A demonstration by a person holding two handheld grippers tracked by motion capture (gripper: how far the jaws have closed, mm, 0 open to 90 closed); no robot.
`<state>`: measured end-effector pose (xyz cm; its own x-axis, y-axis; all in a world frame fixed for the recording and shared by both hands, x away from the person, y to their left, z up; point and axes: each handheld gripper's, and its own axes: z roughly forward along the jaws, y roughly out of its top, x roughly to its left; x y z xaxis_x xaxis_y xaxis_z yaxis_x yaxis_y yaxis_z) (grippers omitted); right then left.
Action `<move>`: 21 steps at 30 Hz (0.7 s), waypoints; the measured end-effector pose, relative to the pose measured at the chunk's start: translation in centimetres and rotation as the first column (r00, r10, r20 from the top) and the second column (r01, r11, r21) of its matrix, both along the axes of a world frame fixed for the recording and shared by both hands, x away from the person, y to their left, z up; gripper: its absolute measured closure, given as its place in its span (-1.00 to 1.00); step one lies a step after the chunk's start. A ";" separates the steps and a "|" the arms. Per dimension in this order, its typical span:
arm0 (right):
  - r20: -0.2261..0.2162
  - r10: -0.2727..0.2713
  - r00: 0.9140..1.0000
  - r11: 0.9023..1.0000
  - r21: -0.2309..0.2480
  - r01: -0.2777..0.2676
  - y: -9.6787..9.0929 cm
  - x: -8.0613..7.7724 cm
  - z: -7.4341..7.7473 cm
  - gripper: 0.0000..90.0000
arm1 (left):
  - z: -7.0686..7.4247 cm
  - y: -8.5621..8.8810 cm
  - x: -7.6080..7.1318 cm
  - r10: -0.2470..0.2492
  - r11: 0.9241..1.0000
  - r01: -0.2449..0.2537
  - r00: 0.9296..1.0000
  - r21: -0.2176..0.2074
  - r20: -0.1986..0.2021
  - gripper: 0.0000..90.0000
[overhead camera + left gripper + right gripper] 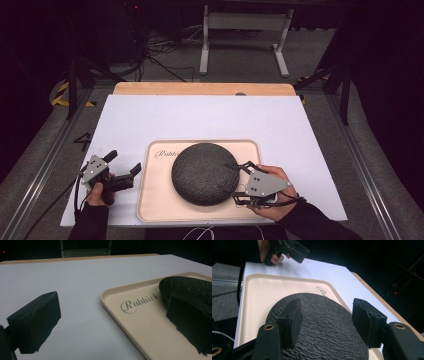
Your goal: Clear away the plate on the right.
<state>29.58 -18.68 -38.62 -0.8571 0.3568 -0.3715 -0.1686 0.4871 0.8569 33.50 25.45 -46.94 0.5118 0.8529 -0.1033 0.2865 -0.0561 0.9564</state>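
**Dark plate set on the tray**

The right claw point(239, 181) stands released, its jaws apart just beside the dark textured plate point(205, 173), which lies flat on the beige tray point(150, 200). The left claw point(123, 163) waits open, empty, beyond the tray's far edge, apparently keeping clear.

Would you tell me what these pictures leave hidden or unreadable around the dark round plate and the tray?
- Tray lettering: the dark round plate covers its end in the high view and the right gripper view.
- Plate's right half: cut off by the frame edge and the jaw in the left gripper view.
- Right gripper: open over the plate; whether its pads touch the plate is unclear.
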 end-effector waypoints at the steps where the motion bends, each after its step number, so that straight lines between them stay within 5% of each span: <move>1: -0.006 -0.006 1.000 1.000 0.012 0.006 -0.2 0.1 0.1 -0.11 | 0.0 0.0 0.0 0.000 1.000 0.000 1.000 0.000 0.000 -0.99; 9: -0.032 -0.057 0.998 0.995 0.075 0.059 -2.1 0.7 0.7 -0.15 | 0.0 0.0 0.0 -0.006 1.000 0.006 1.000 -0.003 -0.001 -0.99; 21: -0.051 -0.163 0.985 0.974 0.154 0.169 -5.6 1.3 1.3 -0.21 | 0.0 0.1 0.0 -0.035 0.999 0.035 0.999 -0.006 -0.001 -0.99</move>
<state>30.91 -24.29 -37.28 -0.7934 0.5466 -0.2677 -0.0623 0.3646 0.9291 33.50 25.57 -46.93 0.5414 0.8336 -0.1095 0.2859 -0.0600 0.9564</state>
